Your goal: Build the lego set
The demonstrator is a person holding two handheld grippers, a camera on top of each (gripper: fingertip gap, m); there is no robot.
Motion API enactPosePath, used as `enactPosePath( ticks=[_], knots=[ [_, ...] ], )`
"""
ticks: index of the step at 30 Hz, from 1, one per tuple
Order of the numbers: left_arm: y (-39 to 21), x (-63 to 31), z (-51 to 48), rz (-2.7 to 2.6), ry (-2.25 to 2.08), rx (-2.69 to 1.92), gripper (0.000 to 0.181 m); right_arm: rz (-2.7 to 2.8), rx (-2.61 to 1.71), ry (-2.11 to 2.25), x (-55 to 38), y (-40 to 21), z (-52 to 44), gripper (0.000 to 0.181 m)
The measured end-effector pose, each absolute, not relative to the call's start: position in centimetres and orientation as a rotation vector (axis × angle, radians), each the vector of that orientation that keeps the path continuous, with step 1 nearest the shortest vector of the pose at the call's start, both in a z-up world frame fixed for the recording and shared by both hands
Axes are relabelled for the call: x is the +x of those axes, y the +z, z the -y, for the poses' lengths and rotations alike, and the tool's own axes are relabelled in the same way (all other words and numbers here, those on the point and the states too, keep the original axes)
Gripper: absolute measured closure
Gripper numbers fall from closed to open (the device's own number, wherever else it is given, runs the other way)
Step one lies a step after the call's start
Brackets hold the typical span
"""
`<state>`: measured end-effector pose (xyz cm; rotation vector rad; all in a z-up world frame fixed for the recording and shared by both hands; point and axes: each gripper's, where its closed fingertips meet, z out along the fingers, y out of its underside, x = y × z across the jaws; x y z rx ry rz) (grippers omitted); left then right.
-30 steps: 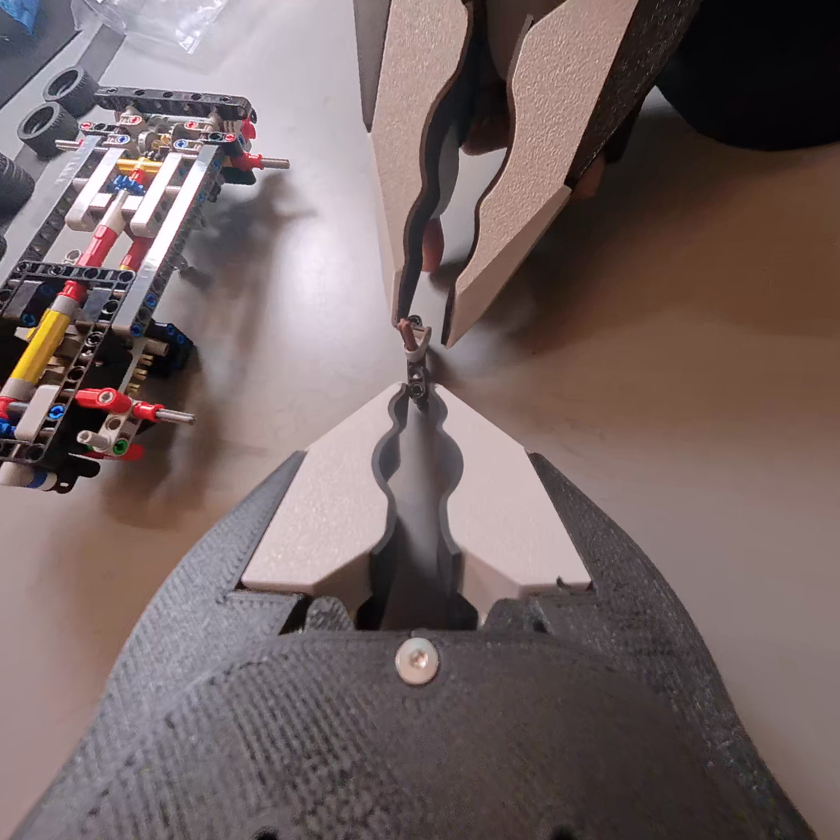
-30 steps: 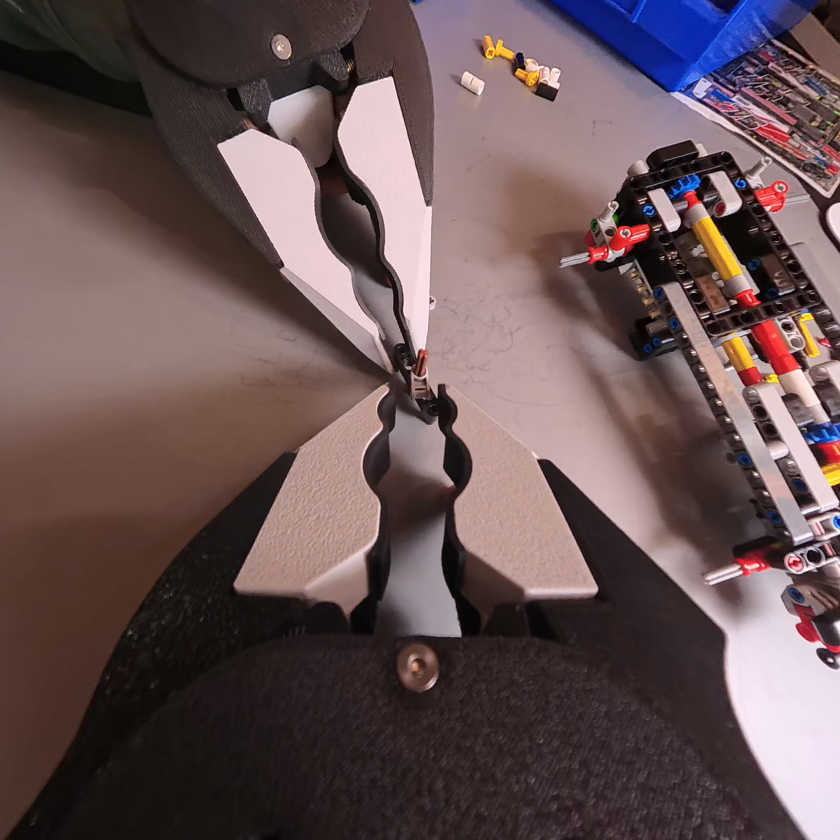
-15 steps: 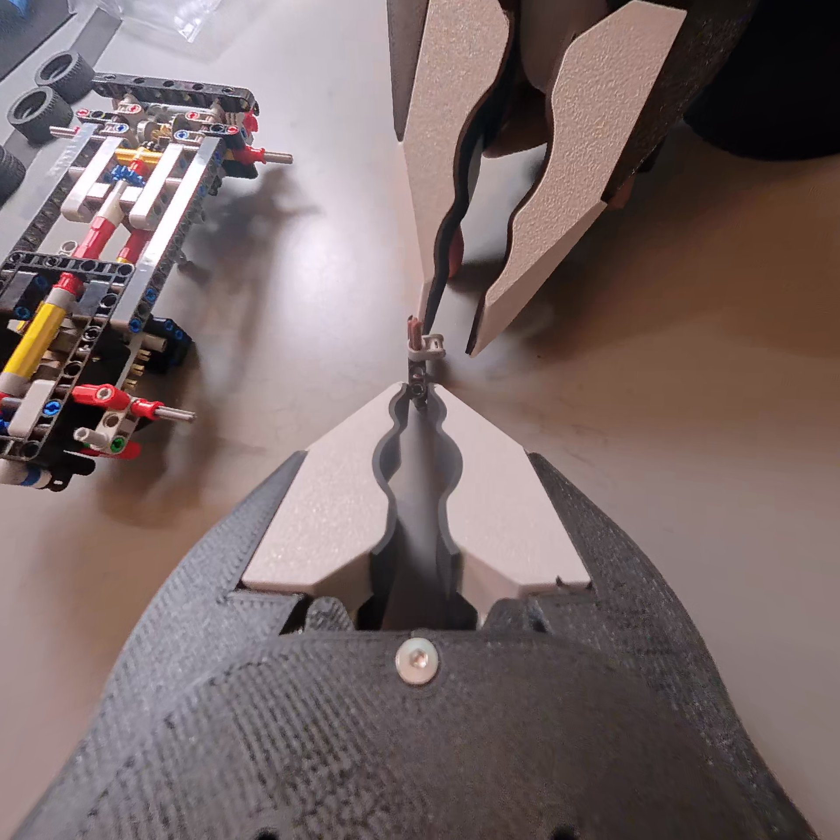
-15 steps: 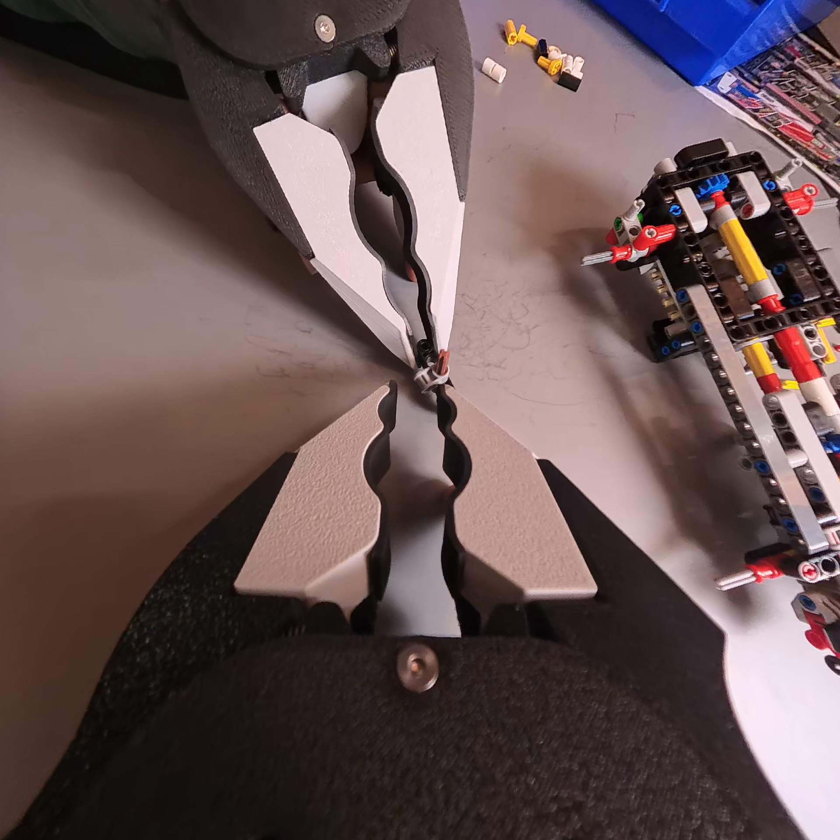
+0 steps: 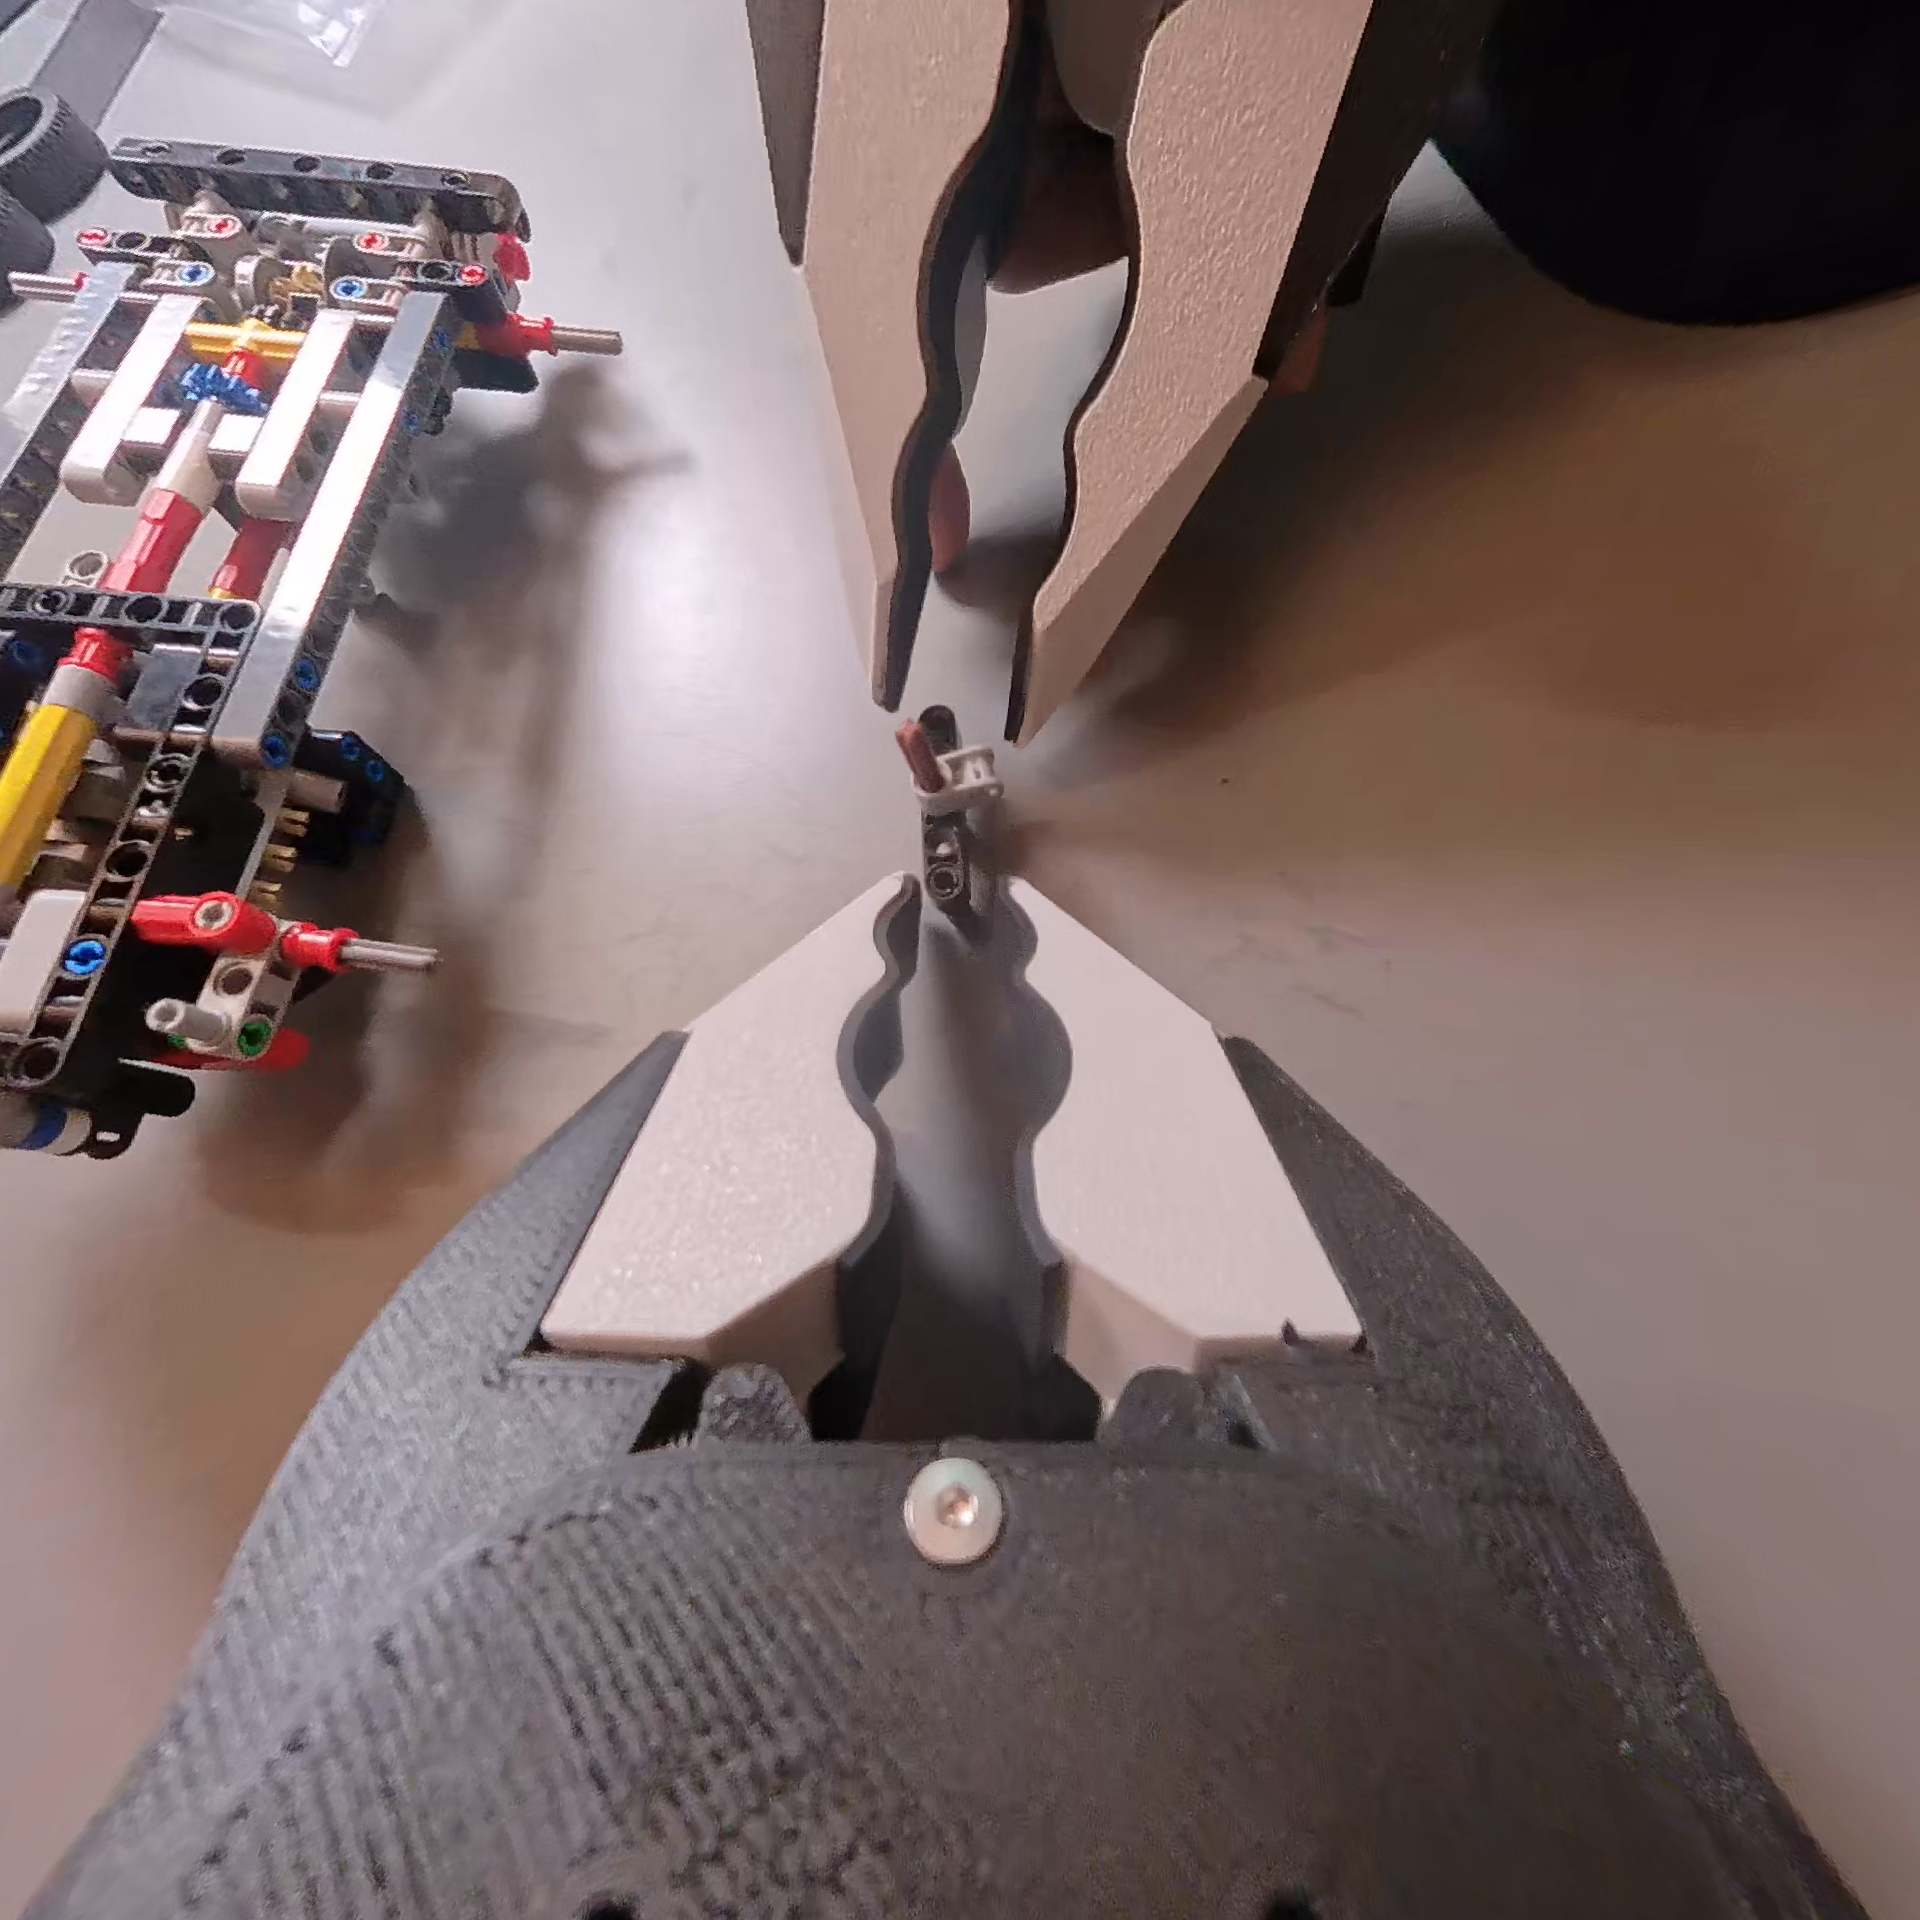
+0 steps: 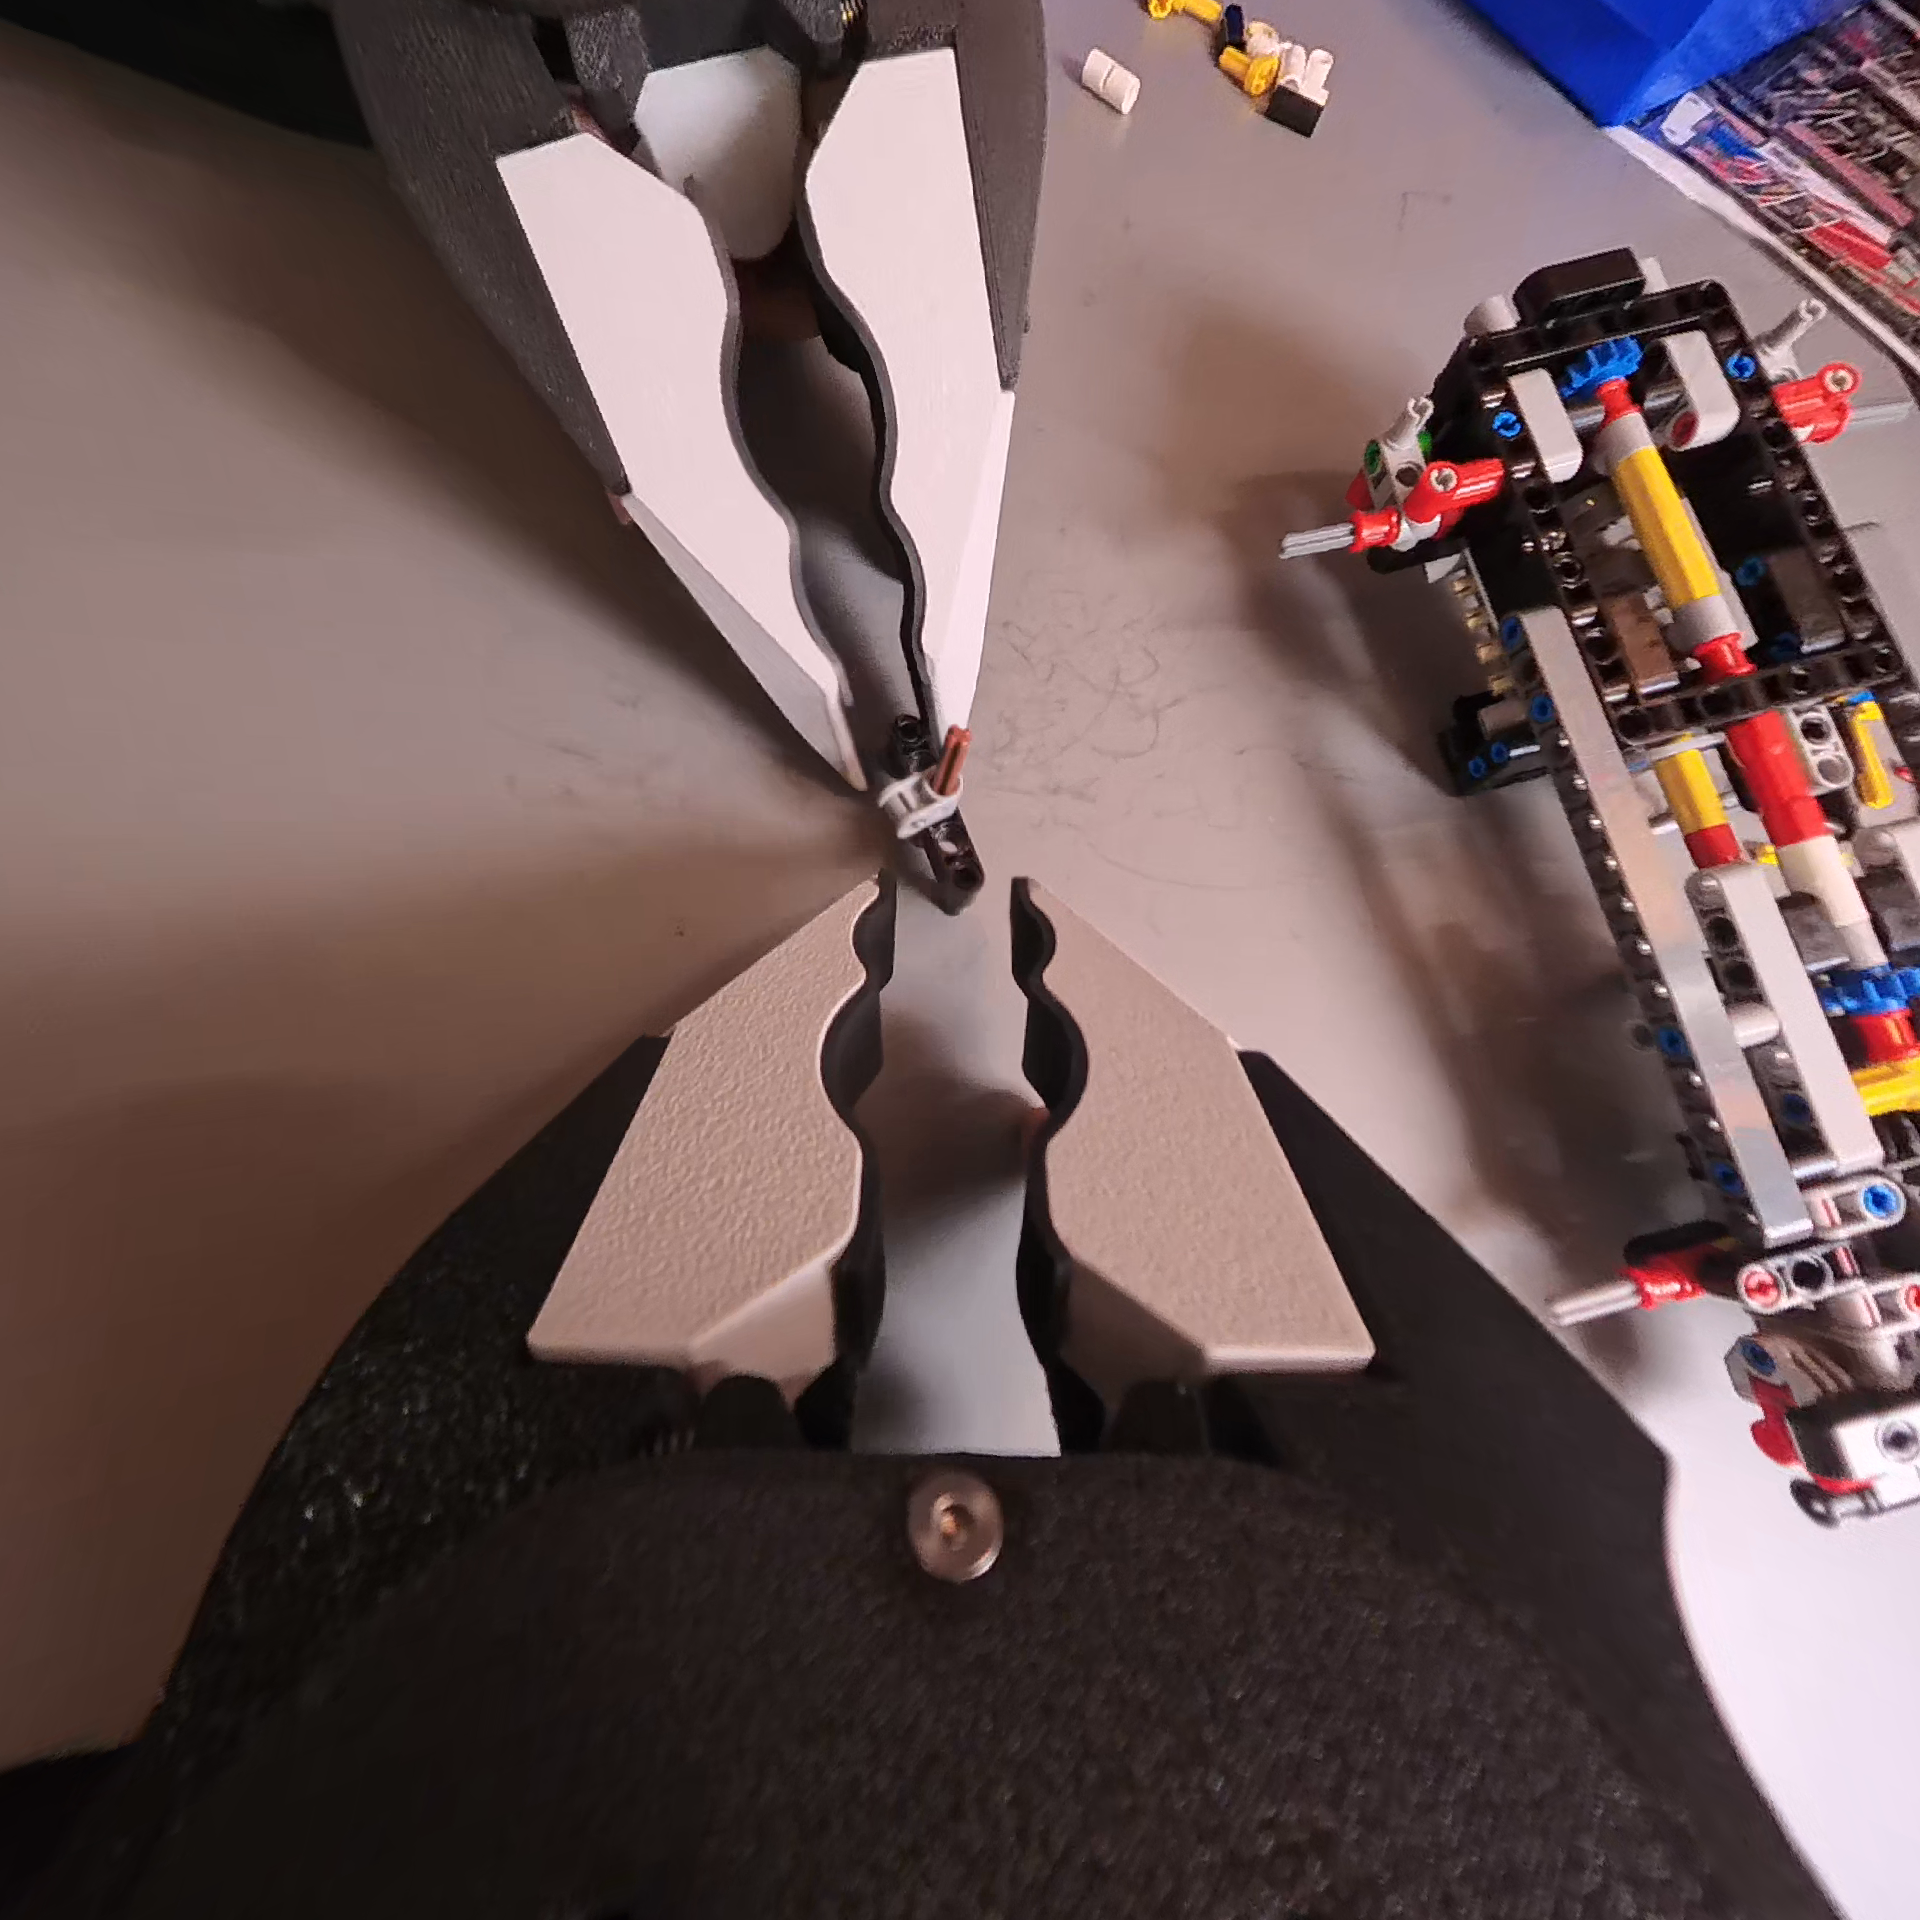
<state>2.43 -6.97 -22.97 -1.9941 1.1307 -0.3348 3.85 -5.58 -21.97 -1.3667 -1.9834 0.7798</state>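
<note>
A small lego sub-assembly (image 5: 951,821), a black beam with a grey connector and a brown pin, is pinched in my left gripper (image 5: 961,894), which is shut on its black end just above the table. In the right wrist view the sub-assembly (image 6: 928,816) hangs from the left gripper (image 6: 904,764). My right gripper (image 6: 951,888) is open, its tips on either side of the piece's free end without holding it; it also shows in the left wrist view (image 5: 951,722). The long lego chassis (image 5: 208,623) lies on the table to the side (image 6: 1714,831).
Loose small pieces (image 6: 1262,62) and a white pin (image 6: 1110,78) lie at the far side. A blue bin (image 6: 1621,52) and a printed booklet (image 6: 1829,156) sit beyond the chassis. Black tyres (image 5: 42,156) lie by the chassis's far end. My two grippers' fingertips are within a few centimetres of each other.
My right gripper has opened and let go of the sub-assembly, and its tips have drawn back a little. The left gripper keeps hold of the piece, and the grey connector now sits turned crosswise.
</note>
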Motion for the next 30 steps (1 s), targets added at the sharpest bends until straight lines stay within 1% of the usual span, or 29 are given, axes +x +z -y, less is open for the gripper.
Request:
enactPosePath(
  ticks=[1,7,13,21,30],
  knots=[
    [-22.9,2.4,7.0,-1.126,-0.346,-1.996,0.167,1.995,-1.359,0.775,3.7,-22.0,5.6,0.163],
    [-22.2,1.7,6.9,-1.102,-0.348,-1.981,0.167,2.054,-1.324,0.759,3.2,-22.2,5.8,0.169],
    [-20.9,-1.0,6.5,-1.034,-0.318,-1.983,0.165,2.053,-1.325,0.777,2.9,-22.2,5.8,0.167],
    [-22.6,-2.2,6.5,-1.063,-0.318,-2.04,0.167,2.052,-1.317,0.769,3.0,-22.2,5.8,0.167],
    [-23.0,-1.5,7.0,-1.107,-0.345,-2.041,0.176,2.01,-1.324,0.776,3.5,-21.6,5.3,0.167]
  ],
)
